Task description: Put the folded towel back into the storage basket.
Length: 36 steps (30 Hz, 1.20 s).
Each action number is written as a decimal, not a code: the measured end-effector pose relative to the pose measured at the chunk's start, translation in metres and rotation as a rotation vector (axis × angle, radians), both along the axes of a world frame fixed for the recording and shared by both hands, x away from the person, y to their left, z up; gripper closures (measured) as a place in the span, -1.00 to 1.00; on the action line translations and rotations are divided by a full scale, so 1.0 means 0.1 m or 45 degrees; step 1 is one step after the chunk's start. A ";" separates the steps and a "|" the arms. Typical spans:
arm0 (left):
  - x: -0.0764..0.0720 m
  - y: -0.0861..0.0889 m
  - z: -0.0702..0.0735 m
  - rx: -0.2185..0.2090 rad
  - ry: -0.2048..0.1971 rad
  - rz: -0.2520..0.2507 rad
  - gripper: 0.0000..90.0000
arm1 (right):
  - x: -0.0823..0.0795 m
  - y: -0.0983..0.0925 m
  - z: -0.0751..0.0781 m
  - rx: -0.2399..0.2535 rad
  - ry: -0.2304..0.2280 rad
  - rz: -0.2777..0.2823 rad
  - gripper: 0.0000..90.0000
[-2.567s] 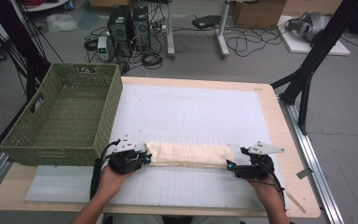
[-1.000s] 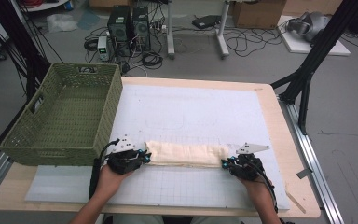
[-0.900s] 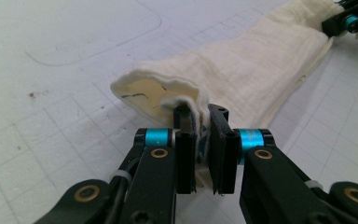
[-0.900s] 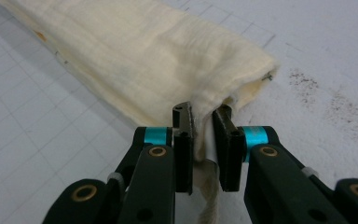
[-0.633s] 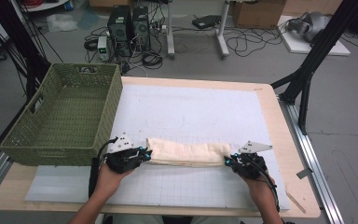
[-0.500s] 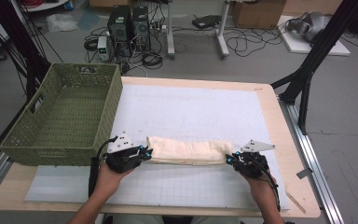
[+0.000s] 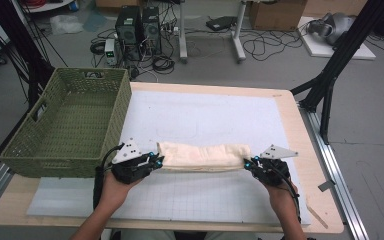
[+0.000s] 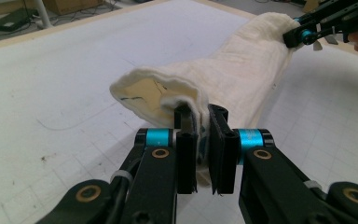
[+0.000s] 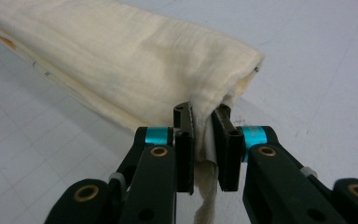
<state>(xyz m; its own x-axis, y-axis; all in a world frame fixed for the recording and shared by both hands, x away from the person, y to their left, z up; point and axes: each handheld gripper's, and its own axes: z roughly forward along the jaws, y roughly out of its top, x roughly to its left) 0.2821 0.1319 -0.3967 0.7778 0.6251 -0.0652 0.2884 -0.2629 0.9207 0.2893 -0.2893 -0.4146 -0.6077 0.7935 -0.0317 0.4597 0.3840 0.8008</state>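
Left hand-held gripper [image 7: 156, 161] clamps cream towel [image 7: 204, 156] end; right hand-held gripper [image 7: 249, 164] clamps opposite end.

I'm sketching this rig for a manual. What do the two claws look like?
Both the left claw and right claw are black, with flat black jaws, bright blue collars and brass-coloured pivot rings. Each carries a grey three-cornered plate and trails a black cable. Forearms are unsleeved.

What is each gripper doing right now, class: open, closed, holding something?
Left gripper: closed on one end of the cream cloth.
Right gripper: closed on the cloth's other end.
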 end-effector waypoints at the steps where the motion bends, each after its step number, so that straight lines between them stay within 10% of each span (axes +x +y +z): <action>1: -0.01 0.00 0.02 -0.004 -0.006 0.003 0.83 | 0.00 0.00 0.02 0.003 -0.005 -0.001 0.80; 36: -0.26 0.46 0.67 -0.047 -0.194 0.091 0.83 | 0.88 0.78 0.81 -0.078 -0.184 0.103 0.82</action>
